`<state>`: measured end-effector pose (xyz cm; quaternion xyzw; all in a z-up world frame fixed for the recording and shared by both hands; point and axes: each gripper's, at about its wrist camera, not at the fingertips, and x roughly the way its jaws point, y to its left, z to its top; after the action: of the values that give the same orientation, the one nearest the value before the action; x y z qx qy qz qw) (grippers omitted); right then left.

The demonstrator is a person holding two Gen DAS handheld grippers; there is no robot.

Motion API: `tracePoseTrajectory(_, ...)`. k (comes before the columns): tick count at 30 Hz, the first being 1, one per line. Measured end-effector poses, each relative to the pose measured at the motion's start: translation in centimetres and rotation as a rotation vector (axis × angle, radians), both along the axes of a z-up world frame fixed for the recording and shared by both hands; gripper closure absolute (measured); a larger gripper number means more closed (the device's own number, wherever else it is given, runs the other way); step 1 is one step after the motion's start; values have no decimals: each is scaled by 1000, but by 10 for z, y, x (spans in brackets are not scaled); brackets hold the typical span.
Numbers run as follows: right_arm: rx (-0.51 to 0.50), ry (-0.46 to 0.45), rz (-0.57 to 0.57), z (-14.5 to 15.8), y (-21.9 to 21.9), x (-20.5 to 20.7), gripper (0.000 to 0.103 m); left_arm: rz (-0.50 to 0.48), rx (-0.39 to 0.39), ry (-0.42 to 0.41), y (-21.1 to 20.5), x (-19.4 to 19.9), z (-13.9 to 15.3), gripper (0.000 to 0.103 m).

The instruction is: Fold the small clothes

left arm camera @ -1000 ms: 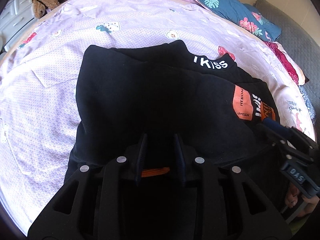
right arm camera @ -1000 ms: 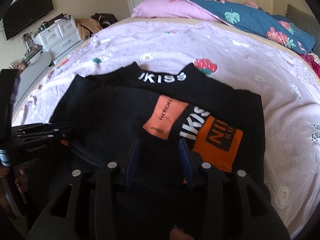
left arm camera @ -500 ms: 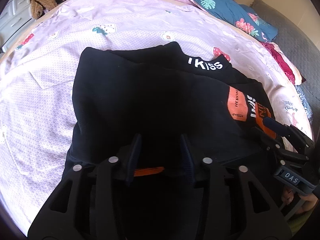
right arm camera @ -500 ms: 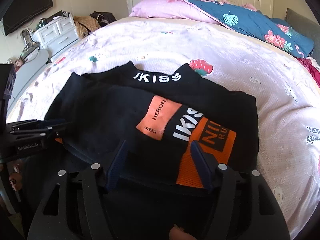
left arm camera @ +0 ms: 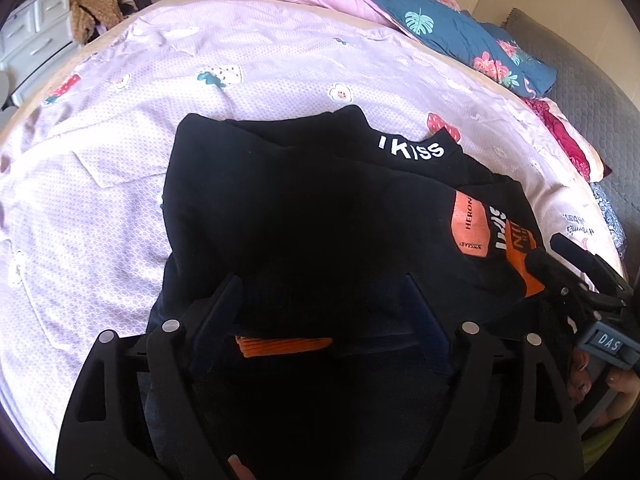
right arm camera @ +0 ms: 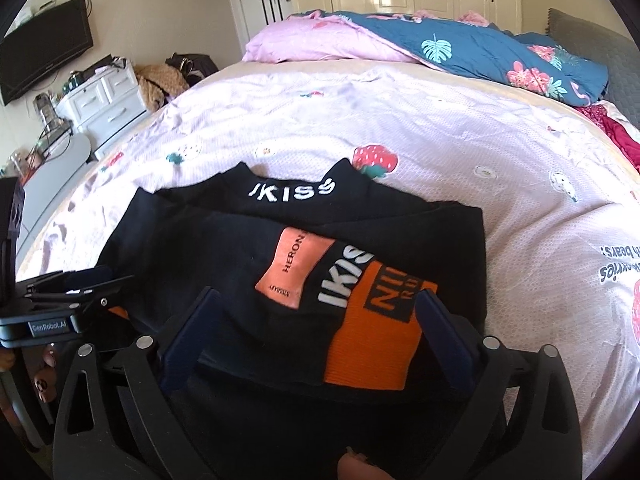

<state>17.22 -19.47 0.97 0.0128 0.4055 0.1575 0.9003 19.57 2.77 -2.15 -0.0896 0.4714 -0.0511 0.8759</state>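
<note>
From the left wrist view, the left claw (left arm camera: 324, 300) stood wide open with nothing between its fingers, hovering low over the near hem of the black garment (left arm camera: 304, 208), which lay folded on the bed sheet (left arm camera: 100, 200). This view alone showed a strip of orange ribbing (left arm camera: 284, 346) peeking from under the near fold, right between the spread fingers. The collar read "IKISS" in white, and an orange patch (left arm camera: 470, 226) toward the right carried the word "HERON". The right claw (left arm camera: 568, 256) entered at the right edge, its housing marked "DAS"; from here I could not tell how far apart its fingers were. From the right wrist view, the right claw (right arm camera: 320, 308) was seen wide open too, gripping nothing, its fingers straddling the garment's (right arm camera: 192, 256) printed front. Only here did the whole print show: "IKISS" on the collar, the "HERON" patch (right arm camera: 294, 270), a second slanted "IKIS" and an orange block (right arm camera: 376, 344) with partly covered letters. The left claw (right arm camera: 80, 284) reached in from the left, labelled "GenRobot.AI". The sheet (right arm camera: 440, 140) bore upside-down writing ending "bears", and this view also took in a white dresser (right arm camera: 104, 100) and a wall television (right arm camera: 44, 52)
</note>
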Motion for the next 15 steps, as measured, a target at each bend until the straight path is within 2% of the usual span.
tracePoseTrajectory(2,3,-2,-5,2,-2,1,5,8,3,-8,1,-1,2,16)
tracePoseTrajectory(5,1,-3,-10,2,-3,2,5,21,15,-19,2,-1,4,10)
tracePoseTrajectory(15,16,-32,-25,10,-6,-2,5,46,17,-33,7,-2,8,10)
